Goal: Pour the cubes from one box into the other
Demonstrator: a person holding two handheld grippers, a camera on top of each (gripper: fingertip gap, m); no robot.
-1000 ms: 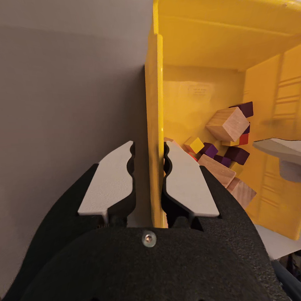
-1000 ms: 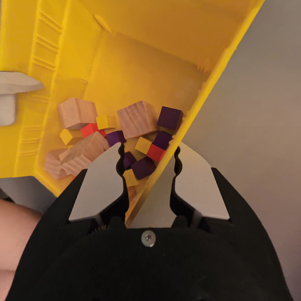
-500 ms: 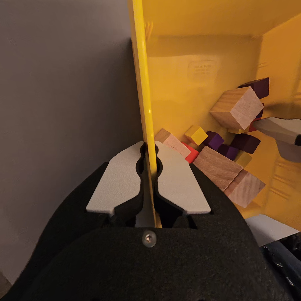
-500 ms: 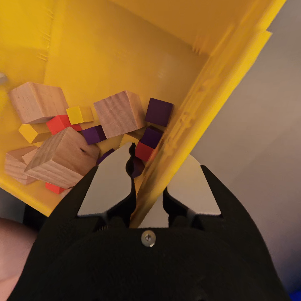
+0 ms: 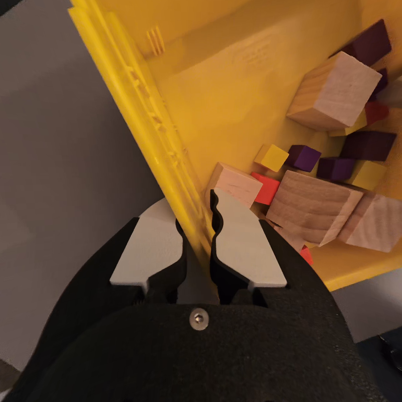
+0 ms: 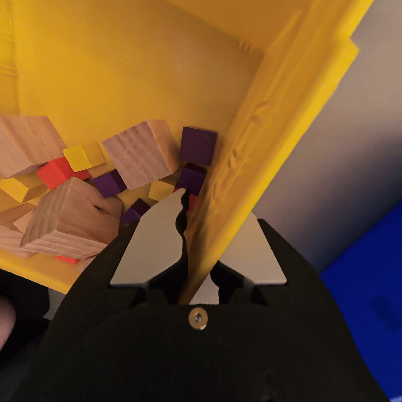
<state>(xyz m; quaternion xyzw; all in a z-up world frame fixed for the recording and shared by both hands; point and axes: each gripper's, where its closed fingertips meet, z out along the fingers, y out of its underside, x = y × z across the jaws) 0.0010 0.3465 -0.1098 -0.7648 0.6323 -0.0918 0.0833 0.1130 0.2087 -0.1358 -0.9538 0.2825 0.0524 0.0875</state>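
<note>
A yellow plastic box (image 5: 217,91) holds several cubes: large plain wooden ones (image 5: 335,95), and small purple (image 5: 304,157), yellow (image 5: 272,157) and red ones (image 5: 266,189). My left gripper (image 5: 193,208) is shut on the box's left wall. My right gripper (image 6: 208,208) is shut on the box's right wall (image 6: 272,130), with the same box's cubes (image 6: 141,152) piled to the left of its fingers. The box is tilted and the cubes lie bunched against its near side. A blue box (image 6: 369,272) shows at the right edge of the right wrist view.
A grey surface (image 5: 54,141) lies behind the yellow box on the left and on the right (image 6: 337,163). A person's hand (image 6: 6,322) shows at the lower left of the right wrist view.
Both grippers have closed onto the box walls and the box has tilted and come closer. The cubes have slid toward the near side. The blue box has come into view.
</note>
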